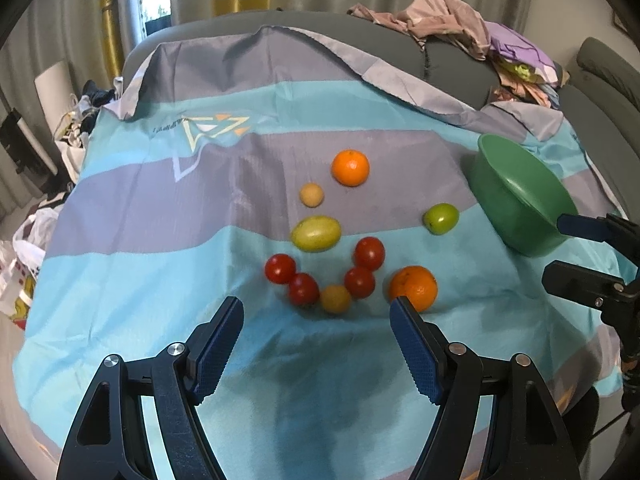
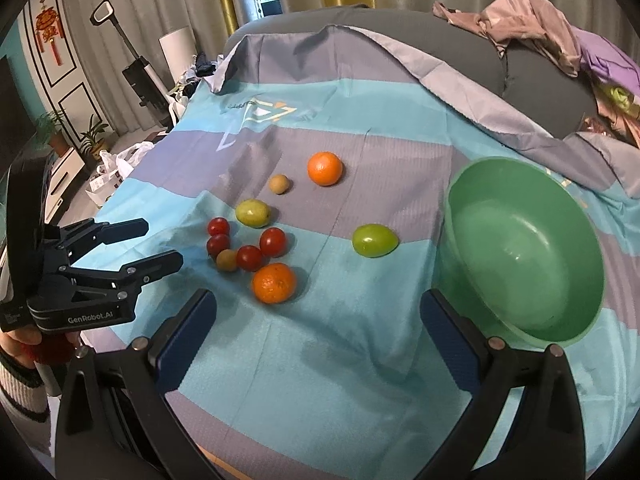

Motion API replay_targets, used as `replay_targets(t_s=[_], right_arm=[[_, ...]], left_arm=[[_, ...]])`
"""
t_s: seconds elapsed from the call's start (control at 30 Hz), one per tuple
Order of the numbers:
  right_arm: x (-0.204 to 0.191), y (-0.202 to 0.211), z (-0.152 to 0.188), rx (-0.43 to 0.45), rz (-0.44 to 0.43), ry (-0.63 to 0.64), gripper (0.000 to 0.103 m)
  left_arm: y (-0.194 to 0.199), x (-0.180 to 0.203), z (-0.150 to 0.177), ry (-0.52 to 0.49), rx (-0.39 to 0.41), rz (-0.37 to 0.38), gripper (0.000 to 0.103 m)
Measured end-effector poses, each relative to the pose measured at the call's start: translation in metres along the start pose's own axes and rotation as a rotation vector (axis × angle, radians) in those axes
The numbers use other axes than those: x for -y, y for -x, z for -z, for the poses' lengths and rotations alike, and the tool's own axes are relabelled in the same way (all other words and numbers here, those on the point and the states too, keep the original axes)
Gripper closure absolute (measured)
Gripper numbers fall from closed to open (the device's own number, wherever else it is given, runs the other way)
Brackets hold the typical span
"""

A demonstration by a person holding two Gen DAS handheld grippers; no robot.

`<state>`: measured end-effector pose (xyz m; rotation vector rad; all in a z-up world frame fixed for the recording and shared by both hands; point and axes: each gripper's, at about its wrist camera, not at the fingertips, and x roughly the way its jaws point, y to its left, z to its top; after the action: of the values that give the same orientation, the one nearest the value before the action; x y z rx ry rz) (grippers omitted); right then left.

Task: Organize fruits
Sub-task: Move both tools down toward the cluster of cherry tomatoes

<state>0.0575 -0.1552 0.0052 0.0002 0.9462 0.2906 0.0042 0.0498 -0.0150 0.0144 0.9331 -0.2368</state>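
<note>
Fruit lies on a striped blue-grey cloth (image 1: 160,280): two oranges (image 1: 414,287) (image 1: 350,167), several red tomatoes (image 1: 369,253), two green fruits (image 1: 316,233) (image 1: 441,218) and two small tan fruits (image 1: 311,194). An empty green bowl (image 2: 524,252) sits tilted at the right, also in the left wrist view (image 1: 520,196). My left gripper (image 1: 316,312) is open and empty, just short of the fruit cluster. My right gripper (image 2: 318,304) is open and empty, near the close orange (image 2: 274,282) and the bowl.
The cloth covers a grey sofa (image 2: 400,28) with a pile of clothes (image 2: 560,40) on its back right. Bags and clutter (image 1: 24,272) lie on the floor at the left. A vacuum (image 2: 140,72) stands by the wall.
</note>
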Motion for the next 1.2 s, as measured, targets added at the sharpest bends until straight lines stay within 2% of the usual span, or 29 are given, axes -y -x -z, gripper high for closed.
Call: replay_targets(t_s=[0.63, 0.67, 0.93, 1.2], right_arm=[[0.003, -0.029, 0.0, -0.048, -0.044, -0.012, 0.001], [0.003, -0.031, 0.001, -0.051, -0.051, -0.012, 0.001], [-0.001, -0.059, 0.01, -0.089, -0.126, -0.026, 0.02], [-0.003, -0.071, 0.011, -0.09, -0.156, -0.028, 0.024]], left_arm=[[-0.018, 0.0, -0.001, -0.005, -0.012, 0.07, 0.027], [-0.019, 0.0, 0.0, -0.01, -0.013, 0.083, 0.03], [-0.032, 0.001, 0.002, -0.021, -0.04, 0.121, 0.043], [-0.044, 0.0, 0.003, -0.018, -0.06, 0.149, 0.05]])
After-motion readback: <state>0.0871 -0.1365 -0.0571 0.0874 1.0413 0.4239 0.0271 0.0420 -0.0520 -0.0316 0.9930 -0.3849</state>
